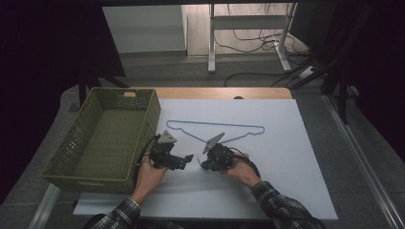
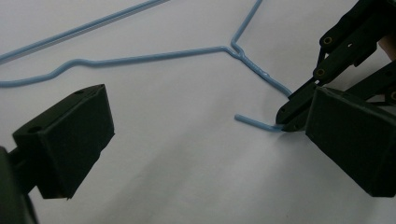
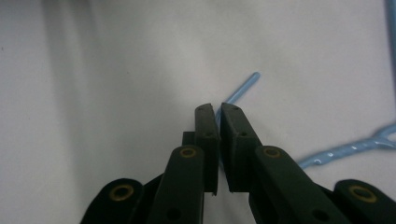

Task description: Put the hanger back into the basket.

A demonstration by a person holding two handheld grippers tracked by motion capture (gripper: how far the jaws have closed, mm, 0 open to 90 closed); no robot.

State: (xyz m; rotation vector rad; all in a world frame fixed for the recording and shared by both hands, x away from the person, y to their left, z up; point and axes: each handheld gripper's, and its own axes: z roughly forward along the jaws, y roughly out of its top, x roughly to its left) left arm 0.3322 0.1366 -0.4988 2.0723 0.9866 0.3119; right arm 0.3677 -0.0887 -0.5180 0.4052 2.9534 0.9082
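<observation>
Starting at the left of the high view, a green perforated basket (image 1: 102, 138) sat on the table's left side, partly over the edge of the white mat (image 1: 286, 167) that covered most of the tabletop. Just to its right, the person's left hand (image 1: 150, 174) held the left gripper (image 1: 187, 159) low over the mat, pointing rightward toward the other tool. In the left gripper view its two black jaws stood wide apart with only bare mat between them, so it had hold of nothing.

Further right lay the blue wire hanger (image 1: 217, 126), flat on the mat near the middle of the table, its long bar running across and its hook end bending down toward the person. In the left gripper view the hanger (image 2: 154, 56) showed its twisted neck leading to the curved hook, whose tip ended right at the other tool's jaws.

Next came the right gripper (image 1: 204, 165), held by the right hand (image 1: 241, 169) and tilted down onto the hook. In the right gripper view its jaws (image 3: 218, 112) were drawn almost together, with the thin blue wire of the hanger (image 3: 240, 91) passing between them and emerging beyond the tips, so they were clamped on the hook. Both plaid sleeves (image 1: 282, 205) entered from the bottom edge.
</observation>
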